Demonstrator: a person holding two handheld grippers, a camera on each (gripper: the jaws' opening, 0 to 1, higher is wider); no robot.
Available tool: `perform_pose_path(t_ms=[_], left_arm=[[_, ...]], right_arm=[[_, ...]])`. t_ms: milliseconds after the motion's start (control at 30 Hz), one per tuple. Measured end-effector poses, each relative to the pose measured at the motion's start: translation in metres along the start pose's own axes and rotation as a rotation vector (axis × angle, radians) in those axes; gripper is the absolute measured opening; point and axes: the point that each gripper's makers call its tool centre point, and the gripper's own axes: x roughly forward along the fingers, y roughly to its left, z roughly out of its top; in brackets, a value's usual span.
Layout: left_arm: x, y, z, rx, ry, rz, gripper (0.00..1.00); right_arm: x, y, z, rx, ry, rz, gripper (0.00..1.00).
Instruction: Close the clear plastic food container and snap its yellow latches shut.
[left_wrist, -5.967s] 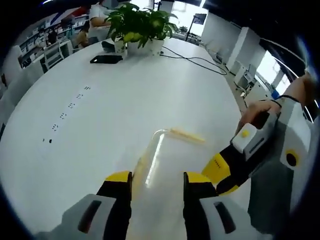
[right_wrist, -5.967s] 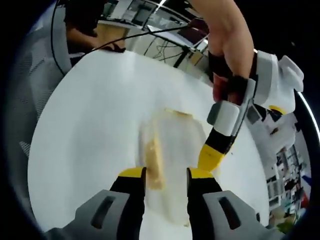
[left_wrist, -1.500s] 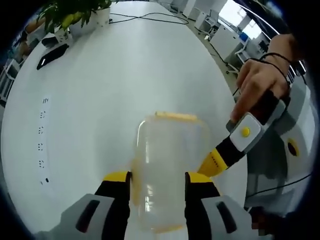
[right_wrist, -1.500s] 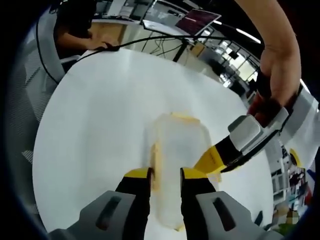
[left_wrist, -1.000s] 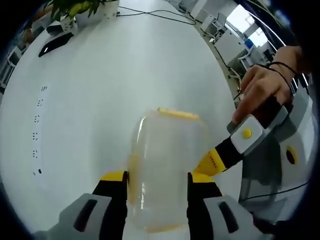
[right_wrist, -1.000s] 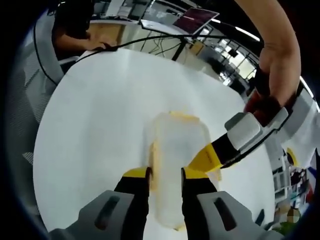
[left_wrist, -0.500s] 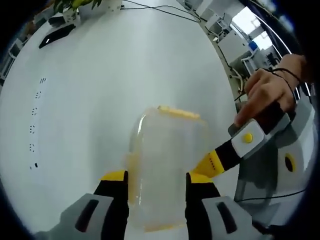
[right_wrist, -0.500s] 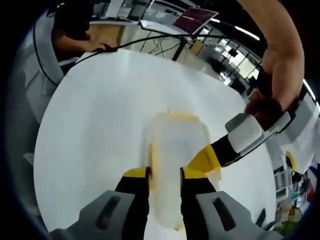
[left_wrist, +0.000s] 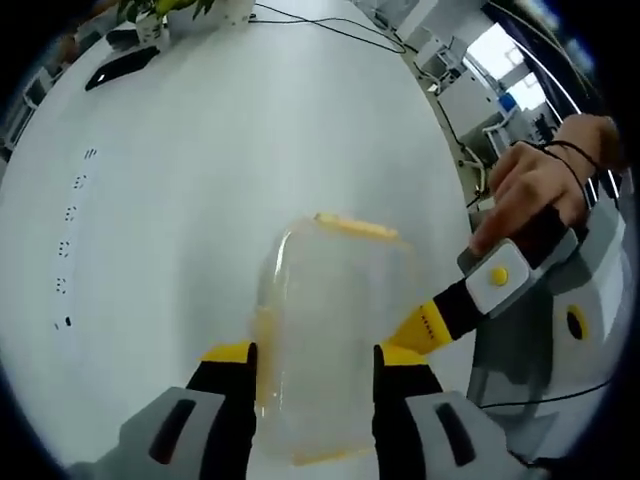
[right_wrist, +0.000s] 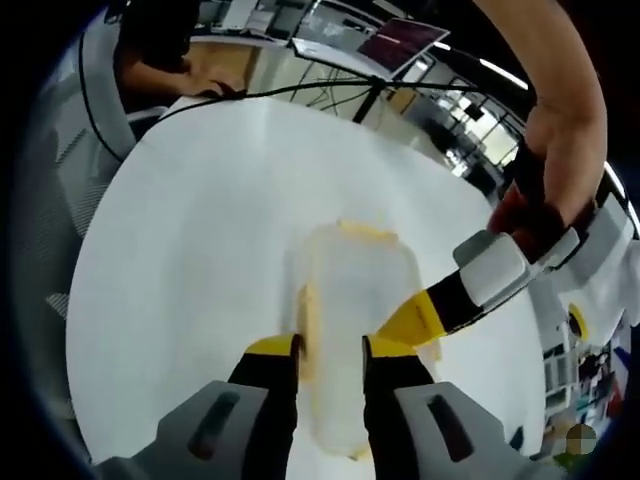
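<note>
both claws sit low over the clear plastic food container (left_wrist: 335, 340) on the white table (left_wrist: 200, 180). left gripper (left_wrist: 312, 360), in the left gripper view, has its yellow-tipped jaws spread wide, one on each long side of the box, straddling it; whether the tips touch the walls cannot be told. the container lies flat with its lid on, a yellow latch (left_wrist: 355, 226) showing on the far short end at 12 o'clock and another yellow strip along its 9 o'clock side.

right gripper (right_wrist: 330, 348), in the right gripper view, has its jaws parted only narrowly, over the container's (right_wrist: 355, 330) near half, the left jaw beside the yellow side latch (right_wrist: 308, 330). the other gripper comes in from 3 o'clock, its yellow tip touching the container's right edge, a hand (right_wrist: 545, 190) behind it.

in the left gripper view the right gripper reaches in from 3 o'clock to the box's side, held by a hand (left_wrist: 535, 190). far off at 11 o'clock stand a potted plant (left_wrist: 175, 8) and a dark phone (left_wrist: 120, 68); a black cable (left_wrist: 340, 28) runs at 12 o'clock.
</note>
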Motion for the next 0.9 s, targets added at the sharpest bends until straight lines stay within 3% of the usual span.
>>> perform_pose_path(t_ms=[133, 267, 700, 900], left_arm=[[-0.001, 0.006, 0.007, 0.000, -0.073, 0.021, 0.41], [-0.003, 0.003, 0.003, -0.008, -0.107, 0.046, 0.43], [-0.033, 0.006, -0.015, -0.113, -0.275, 0.170, 0.45], [-0.038, 0.002, -0.034, -0.192, -0.346, 0.223, 0.45]], right_arm=[[-0.002, 0.001, 0.000, 0.055, 0.006, 0.001, 0.24], [-0.006, 0.005, -0.003, 0.073, 0.021, 0.002, 0.26], [-0.030, -0.006, -0.006, 0.197, 0.026, -0.057, 0.25], [-0.034, -0.016, -0.010, 0.256, 0.028, -0.087, 0.24]])
